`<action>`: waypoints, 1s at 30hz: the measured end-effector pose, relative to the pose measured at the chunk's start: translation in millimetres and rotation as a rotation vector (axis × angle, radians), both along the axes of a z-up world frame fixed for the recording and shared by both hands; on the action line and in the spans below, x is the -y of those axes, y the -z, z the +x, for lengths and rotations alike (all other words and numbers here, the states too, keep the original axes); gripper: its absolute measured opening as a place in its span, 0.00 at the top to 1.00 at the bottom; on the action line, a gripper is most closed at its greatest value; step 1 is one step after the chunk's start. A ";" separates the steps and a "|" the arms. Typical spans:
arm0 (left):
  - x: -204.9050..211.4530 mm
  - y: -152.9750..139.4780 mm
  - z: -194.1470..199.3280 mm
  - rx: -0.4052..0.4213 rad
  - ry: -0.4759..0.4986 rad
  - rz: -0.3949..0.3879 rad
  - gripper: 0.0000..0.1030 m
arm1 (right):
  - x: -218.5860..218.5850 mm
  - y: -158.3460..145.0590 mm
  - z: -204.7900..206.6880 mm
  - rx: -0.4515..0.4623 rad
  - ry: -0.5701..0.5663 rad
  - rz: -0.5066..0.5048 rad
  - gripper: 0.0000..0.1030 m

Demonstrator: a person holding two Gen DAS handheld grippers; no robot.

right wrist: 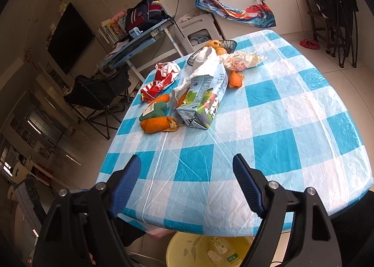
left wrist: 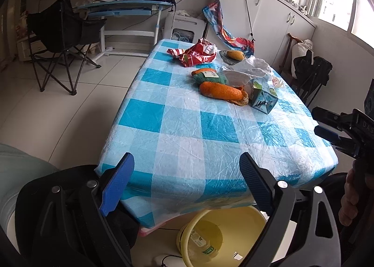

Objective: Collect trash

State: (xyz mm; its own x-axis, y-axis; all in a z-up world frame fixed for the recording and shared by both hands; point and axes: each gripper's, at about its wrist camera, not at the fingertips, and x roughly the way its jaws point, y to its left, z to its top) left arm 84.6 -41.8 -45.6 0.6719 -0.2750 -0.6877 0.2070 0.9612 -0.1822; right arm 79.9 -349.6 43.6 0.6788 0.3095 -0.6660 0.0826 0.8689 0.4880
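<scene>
Trash: milk carton (right wrist: 203, 101), orange peel (right wrist: 159, 125), red wrapper (right wrist: 163, 77) clustered mid-worktop (right wrist: 292, 126). Both hand-held grippers, left (left wrist: 187, 183) and right (right wrist: 187, 183), wide, empty. Carton light, crushable (likely empty); grip across narrow sides. Peel limp, possibly slippery. Yellow bucket (right wrist: 187, 250) below the near edge.

On your tabletop (right wrist: 268, 126) the trash sits bunched at the far end — carton (right wrist: 203, 101) lying nearest you, peel (right wrist: 159, 124) just left of it, wrapper (right wrist: 163, 75) further back left, plastic bag (right wrist: 205, 63) draped over the carton's far end. Fruit dish (right wrist: 228, 44) sits behind the bag. Basin (right wrist: 187, 253) stands on the floor under the tabletop's near edge — a bottle (right wrist: 226, 253) lies in it.
</scene>
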 end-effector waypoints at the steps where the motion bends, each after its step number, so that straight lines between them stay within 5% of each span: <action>1: 0.6 0.9 0.2 -0.001 0.002 0.003 0.15 | -3.4 -3.2 5.6 0.009 -0.013 -0.011 0.25; 9: -6.5 4.9 3.0 -0.014 -0.020 -0.017 0.15 | -60.6 -11.0 74.5 0.012 -0.271 -0.189 0.23; 19: -18.1 7.5 9.9 -0.035 -0.053 -0.062 0.15 | -117.8 40.5 145.1 -0.135 -0.523 -0.505 0.29; 23: -21.3 9.5 12.8 -0.046 -0.065 -0.077 0.15 | -112.2 49.8 152.3 -0.178 -0.506 -0.513 0.45; 27: -22.2 11.4 14.2 -0.053 -0.069 -0.081 0.15 | -112.7 45.0 134.8 -0.178 -0.538 -0.554 0.72; 30: -20.4 12.9 14.1 -0.055 -0.064 -0.072 0.15 | -109.7 42.5 111.1 -0.175 -0.558 -0.538 0.78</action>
